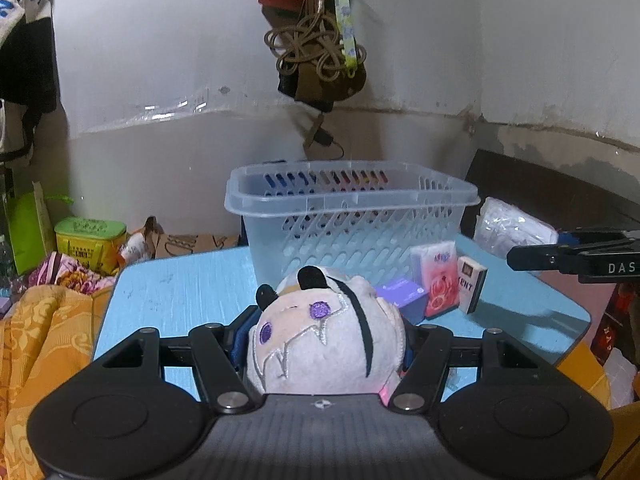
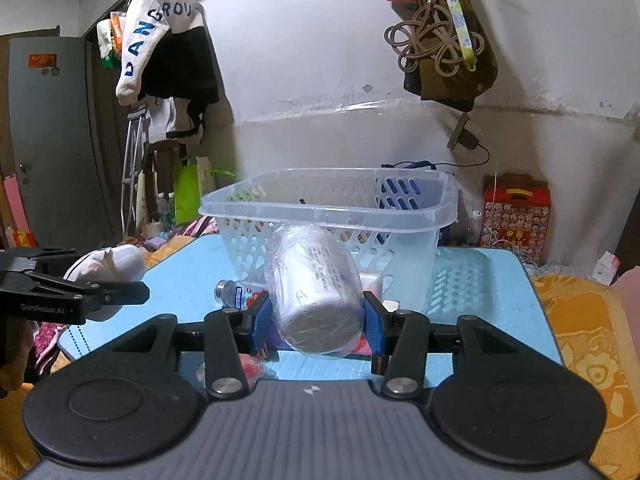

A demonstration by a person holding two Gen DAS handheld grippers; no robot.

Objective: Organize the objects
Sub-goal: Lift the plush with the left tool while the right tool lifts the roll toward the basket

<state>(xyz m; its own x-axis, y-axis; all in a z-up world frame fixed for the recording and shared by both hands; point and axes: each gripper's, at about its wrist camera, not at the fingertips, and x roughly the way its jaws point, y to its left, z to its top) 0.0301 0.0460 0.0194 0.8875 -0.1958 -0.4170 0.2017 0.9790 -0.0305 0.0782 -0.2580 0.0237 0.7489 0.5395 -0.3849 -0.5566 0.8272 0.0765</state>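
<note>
My left gripper point(image 1: 324, 340) is shut on a round pale plush toy point(image 1: 320, 332) with black ears and purple eyes, held above the blue table point(image 1: 180, 280) in front of a clear plastic basket point(image 1: 352, 208). My right gripper point(image 2: 316, 316) is shut on a white roll wrapped in clear plastic point(image 2: 312, 292), also raised before the same basket point(image 2: 332, 208). In the right wrist view the left gripper and its plush toy point(image 2: 108, 264) show at the left edge. The right gripper's black fingers point(image 1: 560, 258) reach in from the right in the left wrist view.
A purple box point(image 1: 404, 296), a pink packet point(image 1: 438, 276) and a white carton point(image 1: 472, 284) stand by the basket. A small bottle point(image 2: 236, 292) lies on the table. An orange cloth point(image 1: 44, 340) lies left, a red box point(image 2: 516, 216) back right, and clutter hangs on the wall.
</note>
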